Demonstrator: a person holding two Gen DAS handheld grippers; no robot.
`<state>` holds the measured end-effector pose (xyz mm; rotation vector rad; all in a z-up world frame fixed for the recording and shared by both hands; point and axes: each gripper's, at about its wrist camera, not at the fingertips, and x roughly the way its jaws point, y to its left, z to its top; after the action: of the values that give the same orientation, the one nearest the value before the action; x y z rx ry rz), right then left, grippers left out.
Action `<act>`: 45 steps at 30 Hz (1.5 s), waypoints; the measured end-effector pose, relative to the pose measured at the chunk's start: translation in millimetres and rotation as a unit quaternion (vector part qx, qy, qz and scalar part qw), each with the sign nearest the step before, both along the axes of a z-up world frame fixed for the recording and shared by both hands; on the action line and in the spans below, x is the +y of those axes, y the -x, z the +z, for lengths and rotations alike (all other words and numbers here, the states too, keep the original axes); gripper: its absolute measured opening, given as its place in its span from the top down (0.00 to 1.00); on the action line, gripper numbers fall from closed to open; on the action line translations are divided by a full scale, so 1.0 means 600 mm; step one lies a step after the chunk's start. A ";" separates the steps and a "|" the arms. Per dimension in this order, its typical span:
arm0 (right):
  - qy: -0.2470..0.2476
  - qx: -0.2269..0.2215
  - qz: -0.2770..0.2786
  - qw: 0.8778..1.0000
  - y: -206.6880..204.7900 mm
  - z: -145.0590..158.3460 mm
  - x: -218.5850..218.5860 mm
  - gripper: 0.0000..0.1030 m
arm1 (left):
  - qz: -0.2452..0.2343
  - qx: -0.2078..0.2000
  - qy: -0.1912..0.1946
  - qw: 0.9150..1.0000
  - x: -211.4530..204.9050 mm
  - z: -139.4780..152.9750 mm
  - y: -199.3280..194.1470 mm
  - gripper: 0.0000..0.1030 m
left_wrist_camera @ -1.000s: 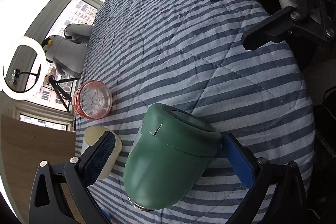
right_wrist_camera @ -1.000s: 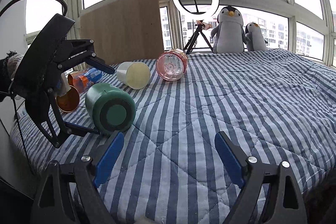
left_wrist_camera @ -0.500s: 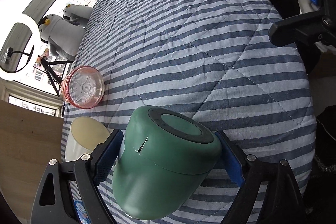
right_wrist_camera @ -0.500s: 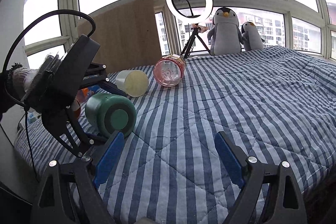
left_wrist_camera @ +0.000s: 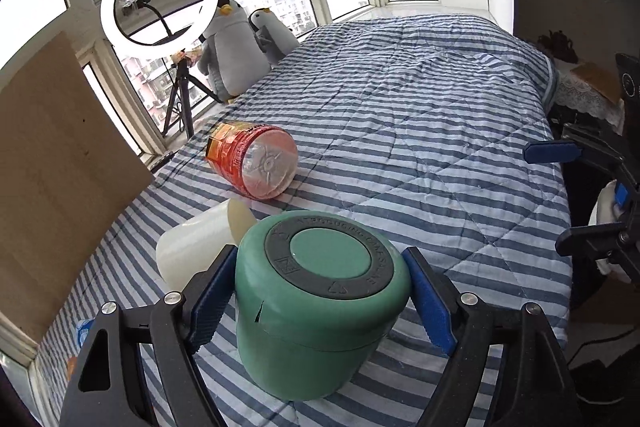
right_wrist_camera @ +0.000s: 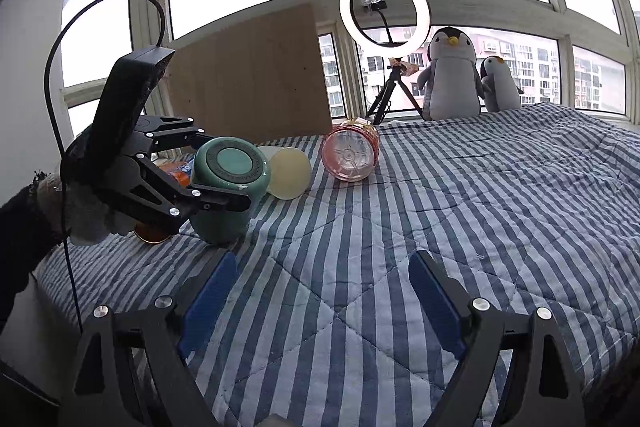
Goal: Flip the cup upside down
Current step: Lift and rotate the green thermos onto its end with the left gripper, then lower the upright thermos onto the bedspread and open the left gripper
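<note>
A green cup [left_wrist_camera: 316,307] with a dark ring on its base is gripped by my left gripper [left_wrist_camera: 320,303], whose blue pads press both its sides. Its base points up and toward the camera, its mouth down toward the striped blanket. In the right wrist view the same cup [right_wrist_camera: 228,187] stands tilted, base up, in my left gripper [right_wrist_camera: 208,175] at the bed's left edge. My right gripper [right_wrist_camera: 320,303] is open and empty, low over the blanket at the near edge.
A cream cup [left_wrist_camera: 200,247] lies on its side just behind the green cup. A red-labelled clear jar [left_wrist_camera: 256,159] lies on its side farther back. Two penguin toys [right_wrist_camera: 452,75], a ring light [right_wrist_camera: 384,7] and a wooden board [right_wrist_camera: 248,79] line the window.
My left gripper has closed on the green cup and turned it from lying on its side to base up. The right gripper has stayed about where it was.
</note>
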<state>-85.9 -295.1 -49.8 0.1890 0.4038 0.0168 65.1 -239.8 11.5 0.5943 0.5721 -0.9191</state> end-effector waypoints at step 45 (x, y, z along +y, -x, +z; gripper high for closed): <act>0.000 -0.006 0.038 0.999 -0.068 0.013 0.057 0.17 | 0.123 0.008 0.154 0.980 0.092 0.033 -0.069 0.07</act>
<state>-45.0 -261.2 -42.3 0.1738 0.3988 0.0920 106.7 -184.4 31.3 0.2309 0.4923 -0.7592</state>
